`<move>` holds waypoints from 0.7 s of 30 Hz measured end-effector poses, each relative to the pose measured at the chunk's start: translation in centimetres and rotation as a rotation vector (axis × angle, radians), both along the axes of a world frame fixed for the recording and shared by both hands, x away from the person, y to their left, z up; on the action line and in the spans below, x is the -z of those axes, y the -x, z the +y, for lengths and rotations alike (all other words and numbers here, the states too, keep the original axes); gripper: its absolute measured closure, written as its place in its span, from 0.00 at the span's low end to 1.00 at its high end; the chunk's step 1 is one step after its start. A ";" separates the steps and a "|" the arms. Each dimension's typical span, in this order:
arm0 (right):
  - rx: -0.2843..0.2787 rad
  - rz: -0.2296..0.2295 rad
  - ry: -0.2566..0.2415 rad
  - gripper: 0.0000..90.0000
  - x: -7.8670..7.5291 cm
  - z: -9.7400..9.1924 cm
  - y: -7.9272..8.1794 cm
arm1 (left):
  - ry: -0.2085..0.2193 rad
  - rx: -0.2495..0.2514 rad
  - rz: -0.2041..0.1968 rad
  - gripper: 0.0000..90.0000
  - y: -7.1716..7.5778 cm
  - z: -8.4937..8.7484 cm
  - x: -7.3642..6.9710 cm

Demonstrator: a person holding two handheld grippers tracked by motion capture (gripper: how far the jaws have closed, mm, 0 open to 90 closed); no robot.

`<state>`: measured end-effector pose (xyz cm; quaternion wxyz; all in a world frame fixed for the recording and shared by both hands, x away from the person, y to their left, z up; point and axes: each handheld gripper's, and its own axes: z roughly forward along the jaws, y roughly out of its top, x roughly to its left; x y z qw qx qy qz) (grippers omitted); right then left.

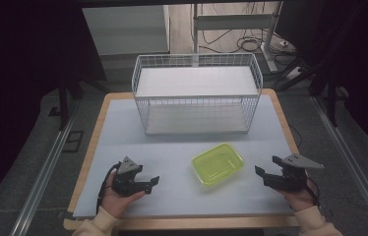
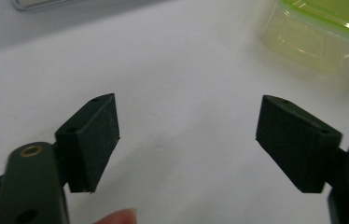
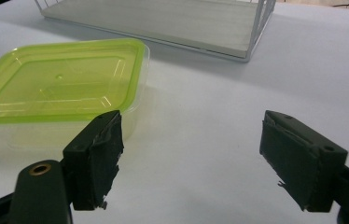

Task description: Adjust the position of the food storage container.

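Both tools, the left tool (image 1: 151,183) and the right tool (image 1: 266,168), flanked the green-lidded box (image 1: 218,163) on the table (image 1: 123,128), jaws apart and empty. Left gripper view: the box (image 2: 322,37) ahead to the right. Right gripper view: the box (image 3: 60,84) just beyond one jaw, before the wire basket (image 3: 252,42).

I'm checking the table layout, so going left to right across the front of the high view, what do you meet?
Left gripper → yellow-green lidded container → right gripper. The white wire basket stands farther back, so it is left out of the order.
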<state>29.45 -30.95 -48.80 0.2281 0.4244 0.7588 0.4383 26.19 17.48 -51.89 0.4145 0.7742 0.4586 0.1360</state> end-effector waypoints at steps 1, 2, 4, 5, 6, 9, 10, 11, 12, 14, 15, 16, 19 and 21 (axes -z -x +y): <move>-0.001 -0.001 -0.001 0.23 0.0 0.0 0.0 | 0.005 0.008 0.002 0.30 -0.2 -0.1 0.0; -0.001 -0.001 -0.001 0.23 0.0 0.0 0.0 | 0.005 0.008 0.002 0.32 -0.2 -0.1 0.0; 0.001 -0.004 -0.001 0.23 0.0 -0.1 0.2 | 0.009 0.017 0.003 0.39 -0.1 -0.2 -0.1; 0.004 -0.005 -0.002 0.23 0.0 -0.1 0.3 | 0.020 0.031 0.001 0.42 0.1 -0.2 -0.3; 0.004 -0.005 -0.002 0.23 0.0 -0.1 0.3 | 0.020 0.031 0.001 0.46 0.1 -0.2 -0.3; 0.008 -0.007 -0.003 0.23 0.0 -0.1 0.4 | 0.033 0.063 -0.005 0.51 0.3 -0.4 -0.6; 0.008 -0.008 -0.003 0.23 -0.1 -0.1 0.4 | 0.032 0.068 -0.009 0.52 0.3 -0.5 -0.6; 0.007 -0.007 -0.004 0.23 -0.1 -0.1 0.4 | 0.023 0.068 -0.010 0.51 0.3 -0.5 -0.6; 0.006 -0.007 -0.004 0.23 -0.1 -0.1 0.4 | 0.019 0.066 -0.009 0.50 0.2 -0.6 -0.5; -0.005 -0.006 -0.007 0.28 -0.1 -0.1 0.4 | 0.019 0.055 0.005 0.47 0.1 -0.4 -0.3; -0.025 -0.005 -0.007 0.35 -0.2 -0.1 0.5 | 0.022 0.045 0.012 0.45 -0.1 -0.3 -0.2; -0.102 -0.003 0.005 0.56 -0.5 0.2 0.8 | 0.026 0.035 0.016 0.40 -0.3 0.1 -0.1; -0.182 0.000 0.047 0.73 -0.8 0.8 1.2 | 0.034 0.022 0.022 0.37 -0.3 0.4 -0.1; -0.301 -0.001 0.104 0.95 -1.2 2.2 2.0 | 0.037 0.011 0.025 0.34 -0.4 0.8 0.1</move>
